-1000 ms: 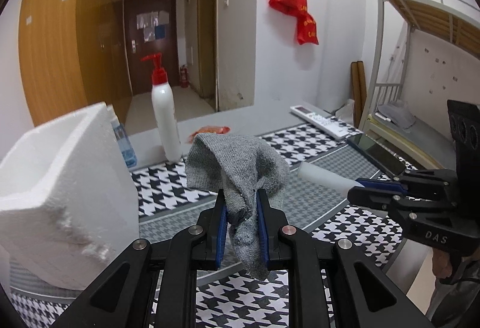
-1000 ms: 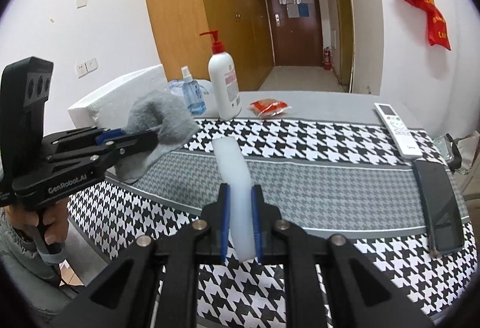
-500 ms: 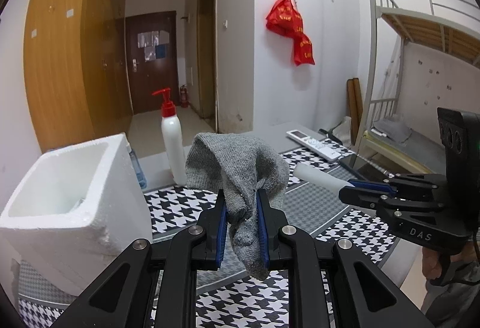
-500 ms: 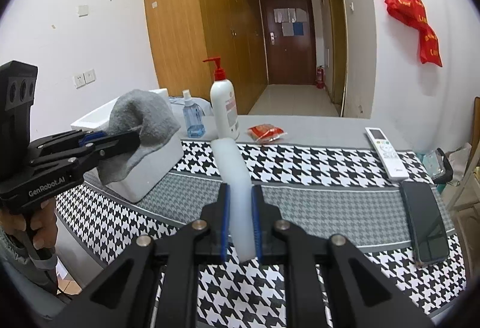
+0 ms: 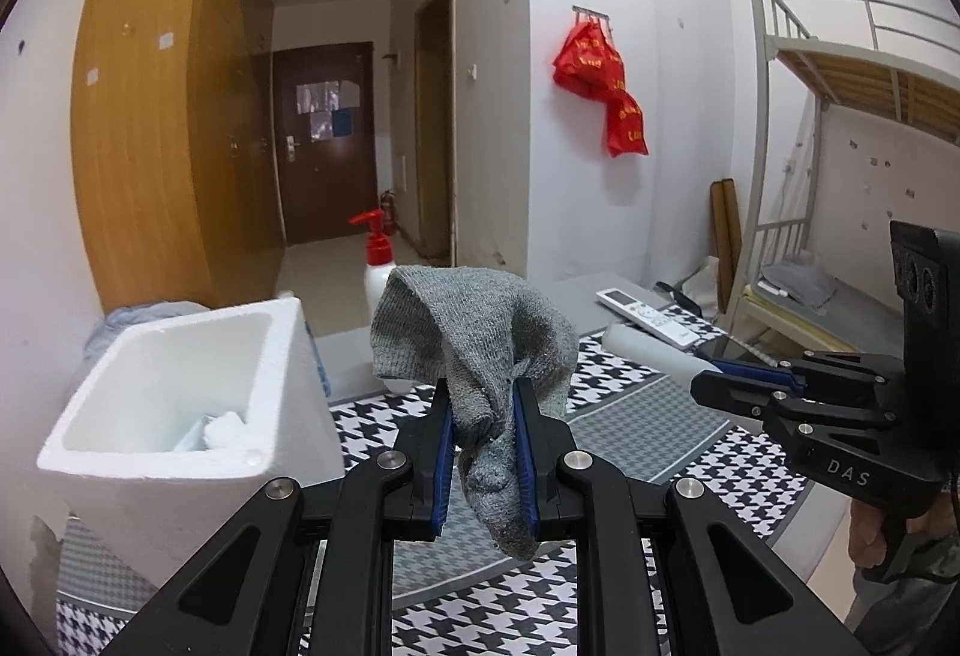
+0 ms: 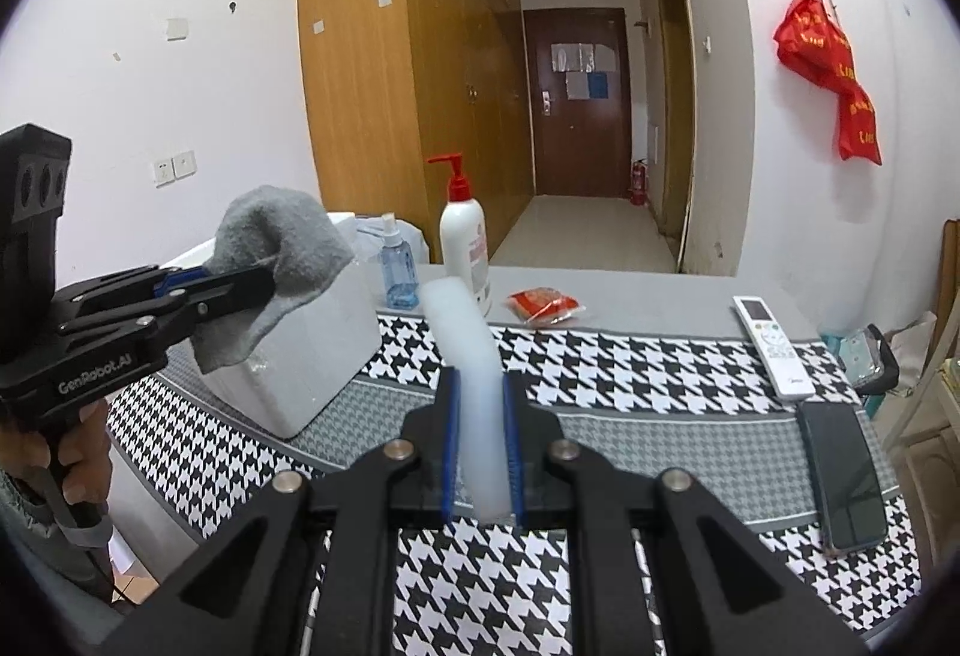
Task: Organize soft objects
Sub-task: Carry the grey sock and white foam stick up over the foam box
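Stuff on the houndstooth table (image 6: 630, 368): pump bottle (image 6: 463, 236), blue spray bottle (image 6: 398, 272), red packet (image 6: 543, 305), remote (image 6: 771, 347), phone (image 6: 843, 476) | left gripper (image 5: 483, 452) up in the air just right of foam box (image 5: 180, 416), clamped on grey sock (image 5: 480, 350) | right gripper (image 6: 480, 446) level over the table, pinching white foam strip (image 6: 465, 356)

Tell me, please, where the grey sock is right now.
The grey sock is clamped in the left gripper, held up in the air beside the white foam box; the right wrist view shows it at left.
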